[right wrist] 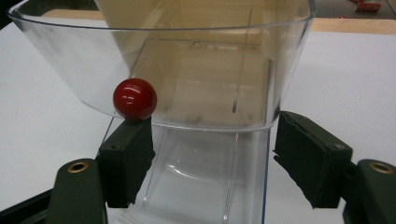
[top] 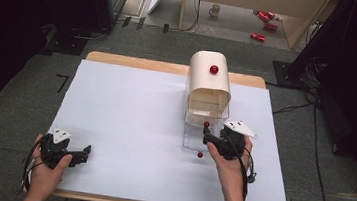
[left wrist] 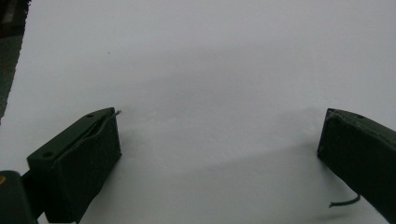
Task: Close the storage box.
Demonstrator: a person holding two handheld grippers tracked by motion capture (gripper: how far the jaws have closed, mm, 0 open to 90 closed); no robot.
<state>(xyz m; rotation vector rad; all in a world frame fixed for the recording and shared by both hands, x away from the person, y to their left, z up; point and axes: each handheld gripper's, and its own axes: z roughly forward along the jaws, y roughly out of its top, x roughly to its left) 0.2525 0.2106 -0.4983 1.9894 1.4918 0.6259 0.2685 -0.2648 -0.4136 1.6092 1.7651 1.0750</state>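
A cream hood (top: 210, 76), red knobs (right wrist: 135, 99), a clear drawer (right wrist: 187, 70), a seemingly white table (top: 129, 120).

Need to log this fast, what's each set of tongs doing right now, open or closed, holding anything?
Left tongs: open, empty, over the white table sheet.
Right tongs: open, holding nothing, jaws either side of the clear plastic drawer.

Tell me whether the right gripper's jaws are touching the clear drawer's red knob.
Cannot tell. In the right gripper view the red knob sits right above one jaw of the open right gripper, with no gap or contact plainly visible.
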